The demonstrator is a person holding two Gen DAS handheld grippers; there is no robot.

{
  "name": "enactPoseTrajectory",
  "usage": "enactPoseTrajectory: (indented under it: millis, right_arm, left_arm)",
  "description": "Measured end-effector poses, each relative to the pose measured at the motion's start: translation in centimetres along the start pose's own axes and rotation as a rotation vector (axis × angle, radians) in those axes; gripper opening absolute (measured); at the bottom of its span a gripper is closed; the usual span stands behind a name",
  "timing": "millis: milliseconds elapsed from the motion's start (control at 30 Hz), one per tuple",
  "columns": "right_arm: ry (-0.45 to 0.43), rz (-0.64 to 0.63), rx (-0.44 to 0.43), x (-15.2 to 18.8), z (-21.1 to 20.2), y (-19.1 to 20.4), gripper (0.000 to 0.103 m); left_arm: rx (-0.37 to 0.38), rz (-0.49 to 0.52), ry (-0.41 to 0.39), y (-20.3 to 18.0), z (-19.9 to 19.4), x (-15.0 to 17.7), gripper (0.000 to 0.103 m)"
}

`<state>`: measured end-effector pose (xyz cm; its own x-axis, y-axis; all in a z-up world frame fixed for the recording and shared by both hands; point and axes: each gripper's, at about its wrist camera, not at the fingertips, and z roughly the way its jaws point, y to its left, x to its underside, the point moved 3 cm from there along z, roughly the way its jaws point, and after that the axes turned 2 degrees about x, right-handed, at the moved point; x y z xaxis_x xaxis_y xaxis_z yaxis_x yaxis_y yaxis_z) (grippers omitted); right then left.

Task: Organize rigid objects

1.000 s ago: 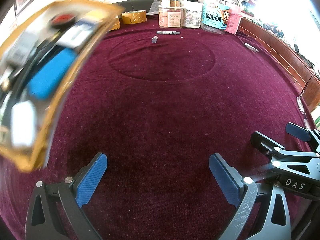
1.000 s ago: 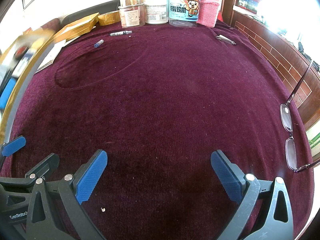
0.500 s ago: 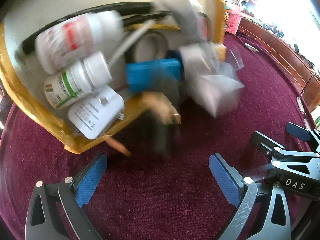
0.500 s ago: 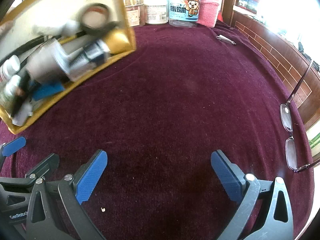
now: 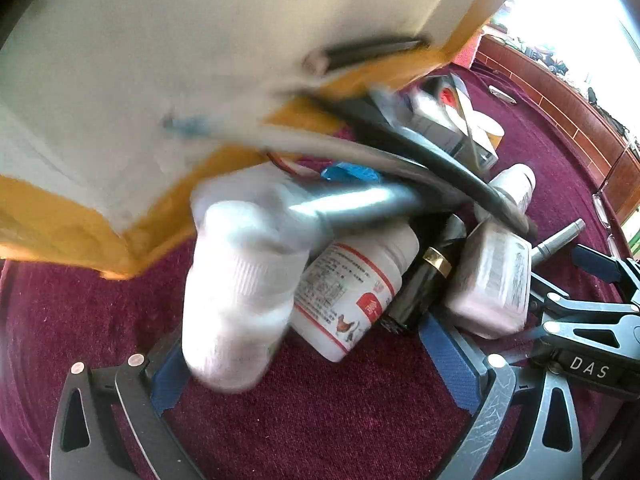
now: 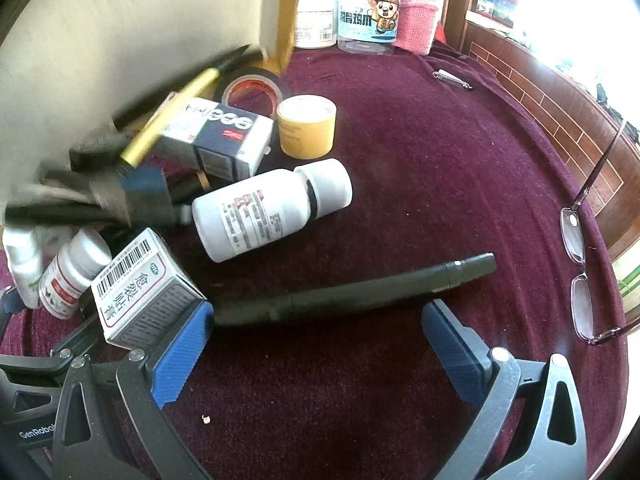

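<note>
At the far left a yellow-rimmed tray (image 6: pixel 120 40) is tipped up on its edge over the maroon cloth (image 6: pixel 400 180), its pale bottom facing the cameras — tilted that way, by the look of it, to spill its load onto the table for sorting. The load lies in a loose heap at its foot, some pieces blurred.

In the right wrist view, from the left: a small red-labelled bottle (image 6: pixel 66 280), then a barcoded box (image 6: pixel 140 284) leaning against the inner finger of the right gripper (image 6: pixel 318 348). Above them sit a grey and blue carton (image 6: pixel 220 140), a gold pen (image 6: pixel 168 120) propped across it, and a dark roll of tape (image 6: pixel 252 86). Next comes a yellow roll of tape (image 6: pixel 306 126) standing on end, and a big white bottle (image 6: pixel 272 210) on its side. A long black pen (image 6: pixel 352 290) lies across the front, just ahead of the right gripper's fingertips. Glasses (image 6: pixel 580 272) rest well apart at the right edge.

Both claws are spread wide and grasp nothing. The left gripper (image 5: pixel 316 364) sits low on the cloth, with a blurred white bottle (image 5: pixel 236 304) right at its left finger.

Nothing looks sorted yet; my guess is the pen, nearest and clear of the pile, is the easy first pick.
</note>
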<state>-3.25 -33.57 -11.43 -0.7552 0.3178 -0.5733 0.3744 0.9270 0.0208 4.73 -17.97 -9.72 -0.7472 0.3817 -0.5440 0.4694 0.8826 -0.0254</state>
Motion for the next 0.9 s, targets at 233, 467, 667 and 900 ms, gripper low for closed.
enactPoseTrajectory:
  millis: [233,467,667,900]
  right_arm:
    - [-0.001,0.001,0.0,0.1,-0.02,0.02,0.103]
    - [-0.002,0.001,0.001,0.06,0.02,0.04,0.103]
    - [-0.001,0.002,0.002,0.04,0.02,0.02,0.103]
    - [-0.001,0.002,0.002,0.07,0.01,0.08,0.103]
  left_arm:
    - [-0.001,0.001,-0.001,0.0,0.09,0.09,0.102]
    - [-0.002,0.002,-0.001,-0.04,0.09,0.08,0.102]
    - [-0.003,0.002,-0.002,-0.22,0.11,0.1,0.102]
    - [-0.004,0.002,-0.002,-0.34,0.17,0.1,0.102]
